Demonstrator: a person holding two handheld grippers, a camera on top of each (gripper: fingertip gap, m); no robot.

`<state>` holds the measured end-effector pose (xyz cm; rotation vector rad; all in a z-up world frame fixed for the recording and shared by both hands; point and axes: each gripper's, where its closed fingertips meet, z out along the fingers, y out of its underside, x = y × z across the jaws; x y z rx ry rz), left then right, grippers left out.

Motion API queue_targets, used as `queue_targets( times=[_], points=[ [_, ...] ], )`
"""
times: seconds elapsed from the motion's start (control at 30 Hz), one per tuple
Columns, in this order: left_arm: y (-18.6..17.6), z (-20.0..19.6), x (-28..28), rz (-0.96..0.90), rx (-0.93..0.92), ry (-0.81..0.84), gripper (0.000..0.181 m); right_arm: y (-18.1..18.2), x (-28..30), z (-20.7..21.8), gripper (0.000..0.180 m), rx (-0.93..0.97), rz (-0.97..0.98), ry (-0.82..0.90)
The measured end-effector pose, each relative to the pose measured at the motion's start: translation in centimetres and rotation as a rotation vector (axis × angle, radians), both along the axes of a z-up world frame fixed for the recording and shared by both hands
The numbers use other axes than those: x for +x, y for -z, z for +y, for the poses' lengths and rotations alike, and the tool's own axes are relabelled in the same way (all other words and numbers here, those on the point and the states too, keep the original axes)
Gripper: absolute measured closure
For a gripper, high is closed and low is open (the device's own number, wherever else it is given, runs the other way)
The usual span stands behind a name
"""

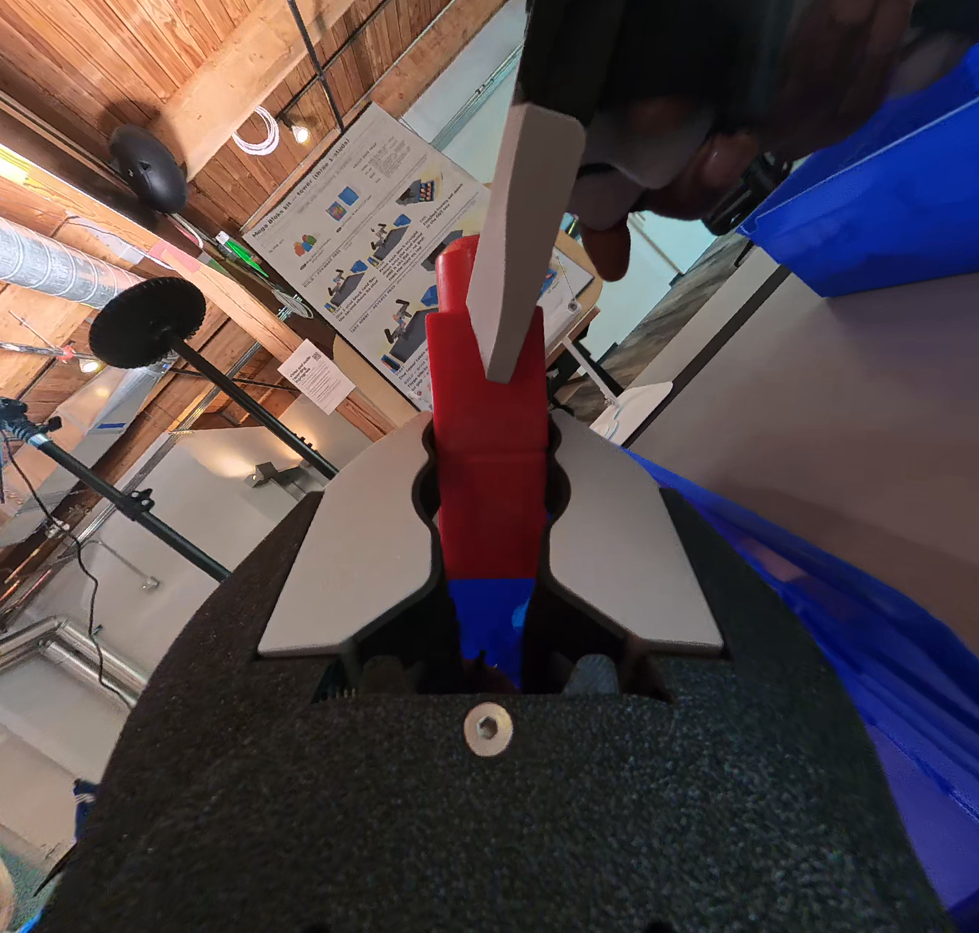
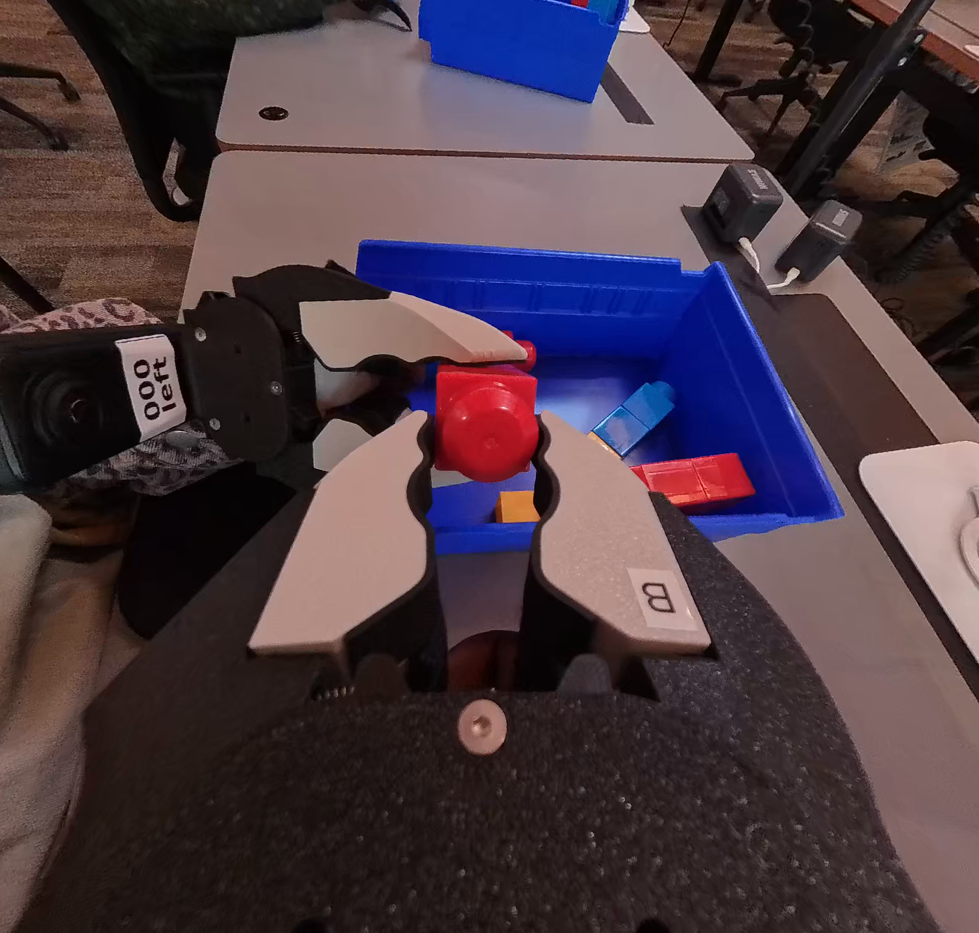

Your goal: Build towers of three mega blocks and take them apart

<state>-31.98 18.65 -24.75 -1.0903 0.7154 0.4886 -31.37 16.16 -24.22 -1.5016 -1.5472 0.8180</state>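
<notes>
Left gripper (image 1: pixel 490 462): clamped on a red block (image 1: pixel 490 510); the block is held between both fingers, with a blue block (image 1: pixel 484 611) joined to its near end, deeper in the jaws. A second red block (image 1: pixel 455 367) with its stud is seen beyond the fingertips.

Right gripper (image 2: pixel 483 433): closed on the red end block (image 2: pixel 484 444); the stud is pointed toward the camera and is pinched between the fingertips. In the left wrist view one grey finger (image 1: pixel 522 240) of this gripper is laid across the far red block.

Tower: held in the air between both grippers, above the near edge of a blue bin (image 2: pixel 741 378). The left gripper (image 2: pixel 418 335) is seen entering from the left, one finger resting along the tower's upper side.

Bin contents: a light-blue pair (image 2: pixel 635 415), a red pair (image 2: pixel 694 478), an orange block (image 2: pixel 514 506), all loose on the floor.

Table (image 2: pixel 424 203): grey; the bin is set on it. A second blue bin (image 2: pixel 508 39) with upright blocks is placed on the farther table.
</notes>
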Motion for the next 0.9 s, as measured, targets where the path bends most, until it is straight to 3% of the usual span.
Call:
queue_targets(
  times=[0.1,0.2,0.33,0.43,0.57,0.67,0.8,0.9],
  points=[
    [-0.2,-0.2,0.4,0.006,0.014,0.007,0.145,-0.4,0.6,0.0,0.146,0.016,-0.015,0.005],
    [1.4,1.1,-3.3,0.005,-0.074,-0.157,0.145,-4.0,2.9,1.8,0.145,0.038,0.115,0.113],
    [-1.0,-0.1,-4.4,-0.240,-0.011,-0.044,0.145,-8.5,10.1,4.1,0.145,0.113,0.230,0.259],
    [-0.7,0.0,-4.1,-0.193,-0.003,-0.062,0.145,-8.4,16.0,6.3,0.146,0.200,0.135,0.441],
    [-0.3,0.1,-3.4,-0.125,-0.002,-0.068,0.145,-2.6,22.7,7.3,0.146,0.202,-0.222,0.530],
    [-0.2,0.0,-3.1,-0.111,-0.001,-0.058,0.145,4.0,26.1,5.9,0.145,-0.020,-0.525,0.474],
    [0.0,0.1,-3.2,-0.103,-0.005,-0.068,0.145,8.8,28.0,7.4,0.145,-0.227,-0.693,0.532],
    [0.0,0.1,-3.1,-0.093,-0.002,-0.069,0.145,11.1,28.1,9.2,0.146,-0.227,-0.731,0.517]
  ],
)
